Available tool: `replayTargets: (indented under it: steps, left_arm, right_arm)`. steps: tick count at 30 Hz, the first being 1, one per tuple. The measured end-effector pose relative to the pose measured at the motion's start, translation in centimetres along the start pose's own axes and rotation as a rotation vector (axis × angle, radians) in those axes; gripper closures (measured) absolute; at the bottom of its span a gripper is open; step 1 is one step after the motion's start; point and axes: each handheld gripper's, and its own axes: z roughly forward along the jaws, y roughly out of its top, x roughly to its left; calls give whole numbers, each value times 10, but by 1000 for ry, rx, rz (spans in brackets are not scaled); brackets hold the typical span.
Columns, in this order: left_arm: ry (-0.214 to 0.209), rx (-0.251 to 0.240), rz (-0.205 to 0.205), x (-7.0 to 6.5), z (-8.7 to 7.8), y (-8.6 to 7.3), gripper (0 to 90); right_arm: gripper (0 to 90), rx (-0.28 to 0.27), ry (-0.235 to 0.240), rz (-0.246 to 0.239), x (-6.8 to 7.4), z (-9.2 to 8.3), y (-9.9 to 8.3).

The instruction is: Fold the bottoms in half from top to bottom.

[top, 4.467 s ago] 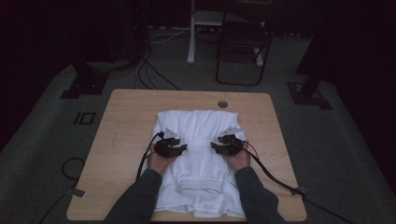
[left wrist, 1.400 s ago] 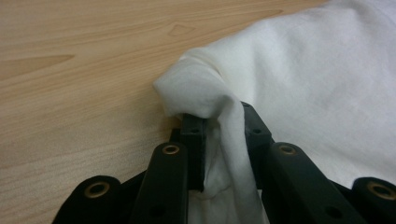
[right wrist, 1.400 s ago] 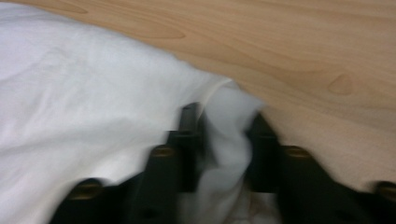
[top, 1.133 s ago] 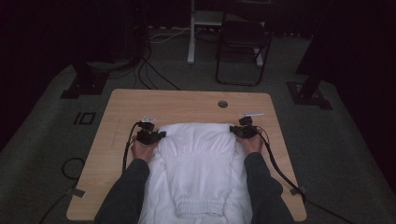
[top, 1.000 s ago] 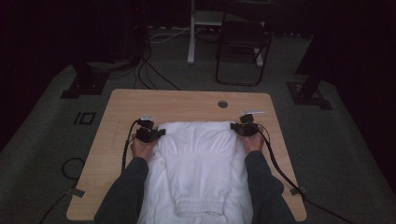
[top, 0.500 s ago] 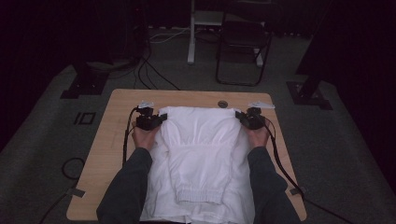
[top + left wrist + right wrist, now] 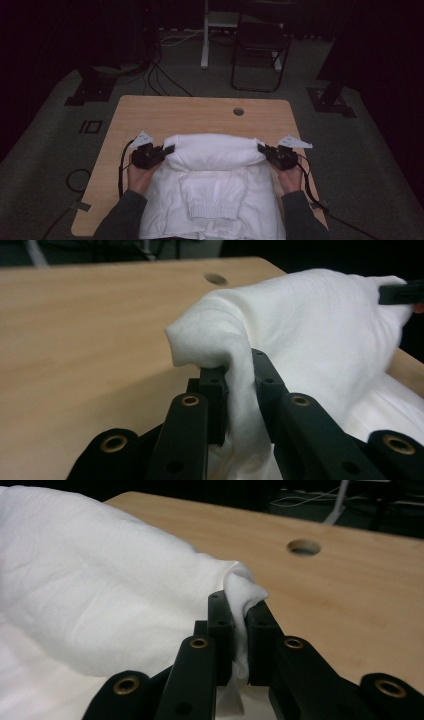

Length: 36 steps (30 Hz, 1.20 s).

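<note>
Both hand-held grippers (image 7: 169, 149) (image 7: 261, 147) pinch white garment (image 7: 212, 150); gripper views show cloth between jaws.

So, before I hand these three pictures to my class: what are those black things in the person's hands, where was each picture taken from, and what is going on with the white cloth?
There is no robot here. A person sits at a wooden table and holds a black two-jaw tool in each hand: the left tool and the right tool.

The wide picture comes from a fixed camera above the person, looking forward and down. The two close-ups come from small cameras riding on each tool, looking along its black jaws.

On the table lies a white garment, a sweater by its ribbed hem. Each tool is shut on one end of the garment's far fold, which is lifted off the table and hangs between them. In the close-ups the cloth sits pinched between the jaws. A round hole shows in the tabletop beyond.
</note>
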Motion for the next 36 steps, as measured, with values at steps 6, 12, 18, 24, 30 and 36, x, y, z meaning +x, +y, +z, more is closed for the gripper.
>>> replayTargets:
  steps: [6,12,18,24,30,36]
  left_arm:
    - [-47,112,37,-29,-23,-43,796]
    - [10,278,86,-37,-15,-78,790]
    - [82,303,103,-30,7,-78,790]
    - [163,289,98,-13,21,-65,785]
    - [197,224,-14,14,41,-54,784]
    - [237,234,-19,24,66,-36,785]
  right_arm:
    - [841,45,40,14,22,-31,-38]
    - [837,173,71,-20,44,-36,-75]
    - [837,294,47,-93,56,-10,-86]
    - [835,297,15,-75,51,14,-74]
    - [837,274,-22,-72,37,45,-59]
    - [837,274,-60,-30,15,68,-43]
